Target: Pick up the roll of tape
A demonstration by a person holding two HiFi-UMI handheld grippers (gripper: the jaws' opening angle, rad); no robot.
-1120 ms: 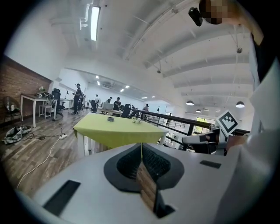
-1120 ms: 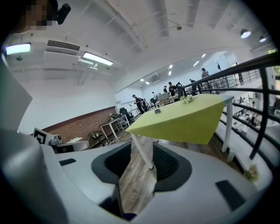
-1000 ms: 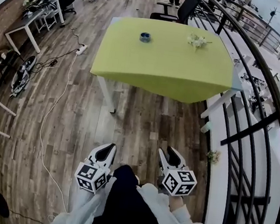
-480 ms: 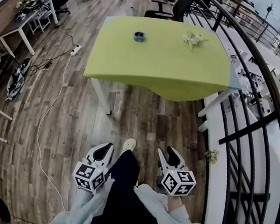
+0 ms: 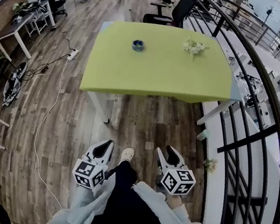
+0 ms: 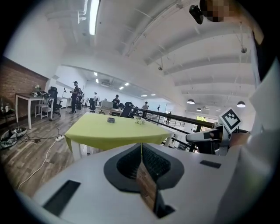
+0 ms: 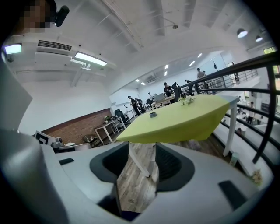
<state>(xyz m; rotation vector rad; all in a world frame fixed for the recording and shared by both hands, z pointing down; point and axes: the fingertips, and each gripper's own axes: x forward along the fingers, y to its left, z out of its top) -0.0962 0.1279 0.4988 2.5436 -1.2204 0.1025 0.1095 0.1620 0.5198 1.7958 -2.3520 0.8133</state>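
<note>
The roll of tape is a small dark blue-grey ring lying flat on the far left part of a table with a yellow-green cloth. It shows small in the left gripper view and in the right gripper view. Both grippers are held low before the person's body, well short of the table. My left gripper has its tips together, with nothing in it. My right gripper stands open, and only floor and a table leg show between its jaws.
A sprig of white flowers lies on the table's far right. A black railing runs along the right. An office chair stands behind the table. A cable and power strip lie on the wooden floor at left, near desks.
The table and the tape have come nearer and lower in the head view as the person walks toward them. A shoe has stepped forward between the grippers, which keep their places in the picture.
</note>
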